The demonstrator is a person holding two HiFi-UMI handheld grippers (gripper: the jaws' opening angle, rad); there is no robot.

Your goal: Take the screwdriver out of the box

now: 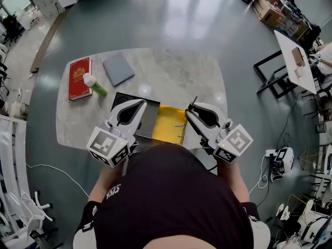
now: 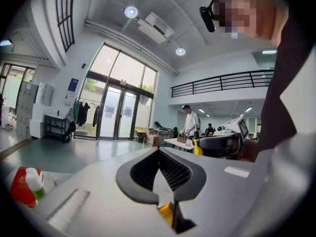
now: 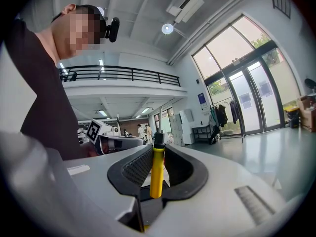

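Screwdriver [image 3: 156, 177] sits between the jaws of my right hand-held gripper [image 3: 157, 154]. The jaws are partway closed, with the ribbed pads pressing on the yellow handle from both sides. The black collar and metal shaft stick up past the tips. In the head view the shaft pokes out beyond the right hand-held gripper [image 1: 191, 109], at the right edge of the open box [image 1: 166, 126] with its yellow inside. I can't tell if the handle's lower end has cleared the box wall.

My left hand-held gripper [image 2: 158, 152] has its tips together with nothing gripped. The yellow seen through its hollow is the box below. In the head view it hangs over the black part of the box [image 1: 141, 104]. I can't tell whether it touches the box.

The step in hand, as I judge it, is the lift-out.
- Grip as firmly as now: the handle is round and smooth and could swivel if I loosen.
- Rise straight up first, then go sideways, so the tip or handle end doesn't snag the box edge.
- Carry it toward the bare bench [image 1: 171, 71] on the right. The red book [image 1: 80, 78], green bottle [image 1: 95, 85] and grey pad [image 1: 118, 69] crowd the far left.
- Use the left hand-held gripper to steady the box if it shifts.
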